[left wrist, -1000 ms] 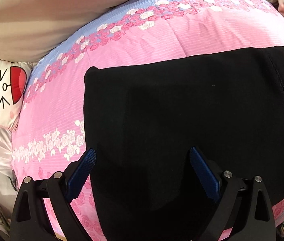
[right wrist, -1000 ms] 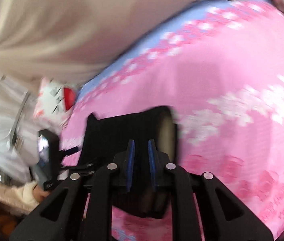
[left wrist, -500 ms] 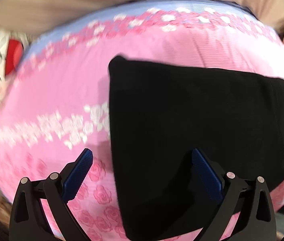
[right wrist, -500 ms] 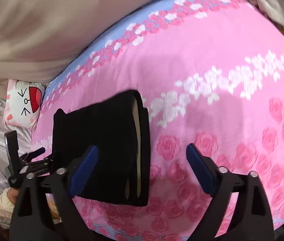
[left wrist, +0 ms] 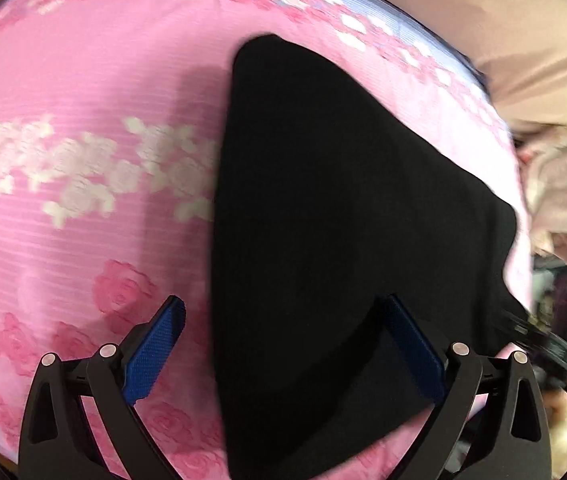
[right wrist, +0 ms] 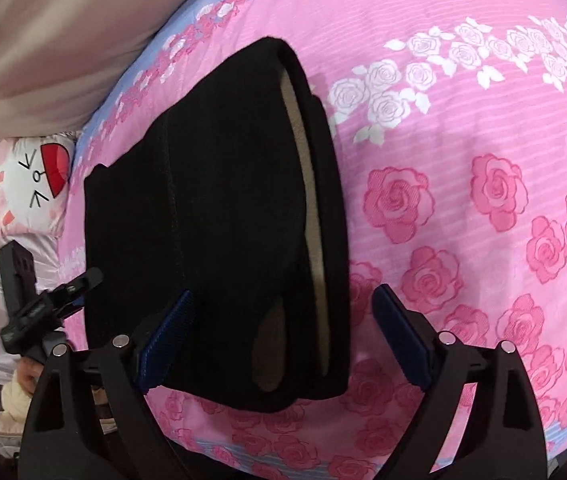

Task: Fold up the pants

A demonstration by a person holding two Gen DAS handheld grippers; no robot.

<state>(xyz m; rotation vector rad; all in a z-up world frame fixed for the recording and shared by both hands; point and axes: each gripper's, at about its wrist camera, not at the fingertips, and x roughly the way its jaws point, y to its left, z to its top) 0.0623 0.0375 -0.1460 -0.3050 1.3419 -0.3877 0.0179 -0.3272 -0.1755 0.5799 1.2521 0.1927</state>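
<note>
The black pants (left wrist: 343, 220) lie folded into a thick flat stack on the pink rose bedsheet (left wrist: 83, 100). In the right wrist view the pants (right wrist: 211, 216) show their layered right edge with beige lining. My left gripper (left wrist: 283, 344) is open and empty, held above the stack's left edge. My right gripper (right wrist: 283, 332) is open and empty, held above the stack's near right corner. The left gripper also shows in the right wrist view (right wrist: 47, 300), beside the stack's left edge.
A white cat-face pillow (right wrist: 35, 184) lies at the bed's far left. A beige curtain (right wrist: 63, 40) hangs behind the bed. Pale bedding and clutter (left wrist: 563, 200) sit off the bed's right side. The bed's near edge (right wrist: 323, 456) runs just below the pants.
My right gripper opened, let go of the pants' edge and came closer over the stack. My left gripper swung its view rightward, staying open.
</note>
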